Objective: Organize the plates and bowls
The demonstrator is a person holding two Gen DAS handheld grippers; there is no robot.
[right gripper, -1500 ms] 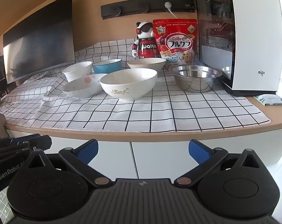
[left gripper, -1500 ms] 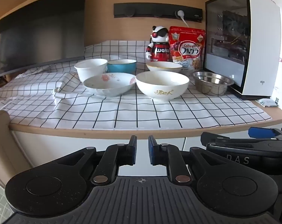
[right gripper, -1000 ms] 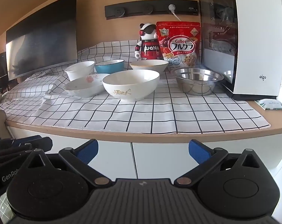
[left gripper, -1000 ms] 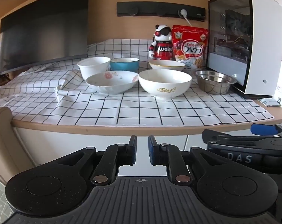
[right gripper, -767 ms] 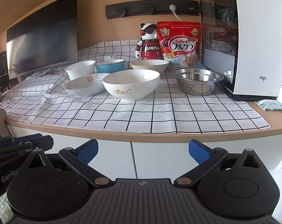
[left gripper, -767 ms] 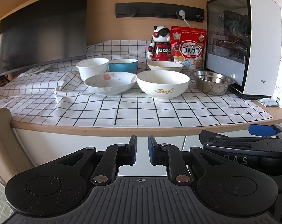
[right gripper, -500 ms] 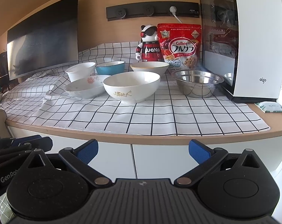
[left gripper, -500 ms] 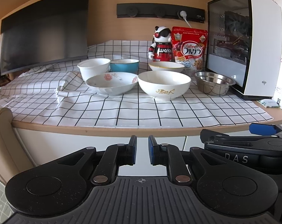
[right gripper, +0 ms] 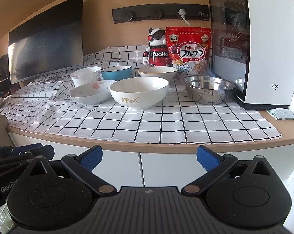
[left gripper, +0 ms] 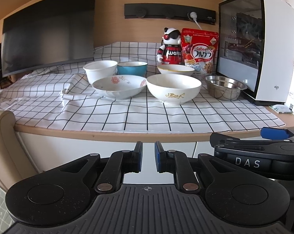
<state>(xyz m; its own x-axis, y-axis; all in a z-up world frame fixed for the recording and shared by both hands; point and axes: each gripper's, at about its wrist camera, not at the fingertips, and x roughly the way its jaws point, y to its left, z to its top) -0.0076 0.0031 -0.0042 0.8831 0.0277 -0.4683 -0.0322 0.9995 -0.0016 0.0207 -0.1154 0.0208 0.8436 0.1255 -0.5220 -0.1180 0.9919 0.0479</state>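
Several bowls stand on a checked cloth point(left gripper: 139, 117) on the counter: a big white bowl with gold writing point(left gripper: 173, 91) point(right gripper: 139, 93), a shallow flowered plate-bowl point(left gripper: 118, 86) point(right gripper: 90, 91), a white cup-like bowl point(left gripper: 100, 71), a blue bowl point(left gripper: 132, 68), a gold-rimmed bowl point(left gripper: 175, 70) and a steel bowl point(left gripper: 224, 87) point(right gripper: 207, 89). My left gripper point(left gripper: 148, 157) hangs below the counter's front edge, shut, nothing between its pads. My right gripper point(right gripper: 149, 159) is also below the edge, jaws wide open and empty.
A panda figure point(left gripper: 171, 46) and a red cereal bag point(left gripper: 199, 51) stand at the back. A white computer case point(left gripper: 263, 44) blocks the right side, a dark monitor point(left gripper: 47, 42) the left. A small packet point(right gripper: 282, 114) lies by the right edge.
Both views wavered slightly and settled; the bowls stand as before and neither gripper's jaws changed.
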